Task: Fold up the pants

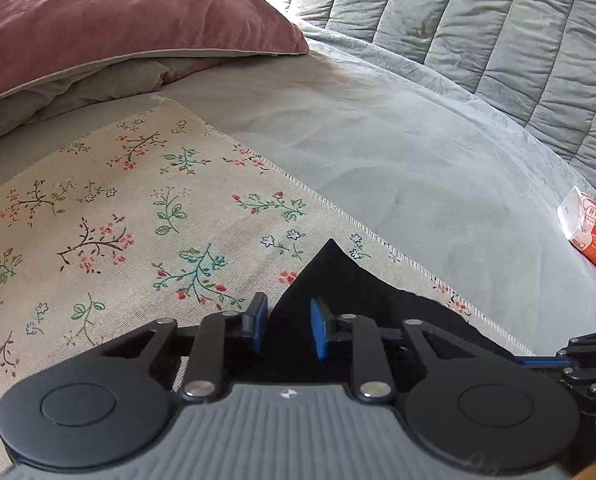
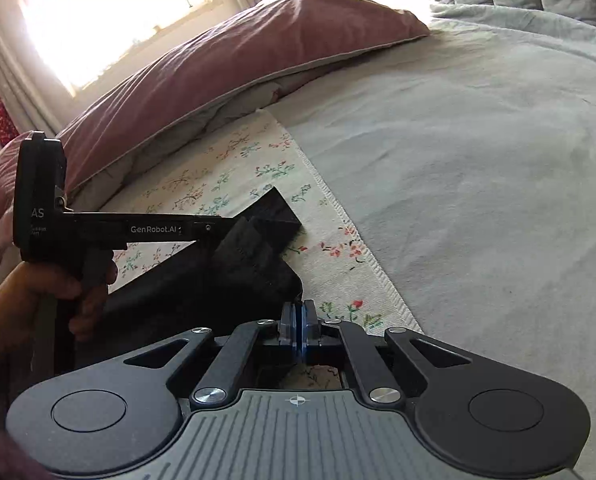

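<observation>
Pants (image 2: 202, 280): matt black cloth. Floral cloth (image 1: 110, 216): coarse woven, showing stitched edging. Bedsheet (image 1: 397, 168): soft grey fabric. Left gripper (image 1: 286, 330): matt black plastic.

Counted two grippers: left gripper (image 1: 286, 330) and right gripper (image 2: 298, 330). Counted one pair of black pants (image 2: 226, 272), one floral cloth (image 1: 118, 208), one mauve pillow (image 1: 118, 20), one quilted grey blanket (image 1: 497, 32), one orange-and-white packet (image 1: 587, 232), one bare hand (image 2: 38, 300), one bright window (image 2: 110, 12).

Black pants (image 1: 337, 280) lying partly hidden beneath left gripper (image 1: 288, 328); orange packet (image 1: 587, 232) print being too small to read.
</observation>
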Available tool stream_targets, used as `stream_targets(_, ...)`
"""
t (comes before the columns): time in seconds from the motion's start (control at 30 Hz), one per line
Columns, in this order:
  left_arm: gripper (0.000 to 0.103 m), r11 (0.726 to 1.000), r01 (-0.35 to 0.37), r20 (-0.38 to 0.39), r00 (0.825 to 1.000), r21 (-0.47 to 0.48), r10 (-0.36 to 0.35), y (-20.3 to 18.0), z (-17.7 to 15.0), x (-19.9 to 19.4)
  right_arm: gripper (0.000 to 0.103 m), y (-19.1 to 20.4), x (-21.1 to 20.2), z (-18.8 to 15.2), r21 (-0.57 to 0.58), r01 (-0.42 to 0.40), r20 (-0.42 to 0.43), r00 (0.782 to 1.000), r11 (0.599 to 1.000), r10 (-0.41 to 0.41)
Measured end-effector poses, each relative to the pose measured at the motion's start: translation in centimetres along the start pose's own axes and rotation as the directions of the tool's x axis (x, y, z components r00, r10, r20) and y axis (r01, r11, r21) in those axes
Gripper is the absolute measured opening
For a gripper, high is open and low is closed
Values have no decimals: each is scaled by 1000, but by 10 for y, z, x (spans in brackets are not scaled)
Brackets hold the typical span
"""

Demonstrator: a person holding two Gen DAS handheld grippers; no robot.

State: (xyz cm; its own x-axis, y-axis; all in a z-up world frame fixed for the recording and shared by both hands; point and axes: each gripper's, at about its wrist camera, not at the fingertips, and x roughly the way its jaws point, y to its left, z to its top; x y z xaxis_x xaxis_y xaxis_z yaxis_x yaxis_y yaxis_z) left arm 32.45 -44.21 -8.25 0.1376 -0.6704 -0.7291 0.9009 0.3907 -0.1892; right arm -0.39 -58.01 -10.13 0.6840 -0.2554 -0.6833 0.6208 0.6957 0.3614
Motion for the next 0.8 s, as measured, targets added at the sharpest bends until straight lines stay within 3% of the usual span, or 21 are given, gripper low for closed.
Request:
stream_targets(0.03,16,1000,-6,-3,1000,8,6,-3,0,2,3,-3,-3,1,9,10,-10,1000,1000,-10)
stream_targets(0.17,16,997,-60,83,995,54,55,-14,3,-8,3,-3,-16,-2,3,57,-17,998,998,-57)
stream_targets(0.33,16,992,-126,217,969,9,121,-2,16,-30,3,1,-28,2,-14,78,28,997,997,-77)
stream_targets(0.5,16,980,-191,243,955,51,173,-10,22,-17,3,8,-12,10,-43,133,49,990,990,-130)
stream_targets(0.63,17,976,-218,195,959,31,207,-10,17,8,3,2,3,11,-42,163,24,986,986,-162)
stream_targets(0.7,22,965,-258,146,957,48,249,-13,11,22,4,-2,11,9,-44,176,-13,984,983,-177)
stream_targets(0.73,25,955,-290,149,949,59,279,-16,7,25,6,-2,13,7,-51,186,-20,982,981,-187)
stream_targets(0.8,46,942,-331,168,933,57,318,-20,5,19,12,-2,12,6,-58,202,-14,979,978,-203)
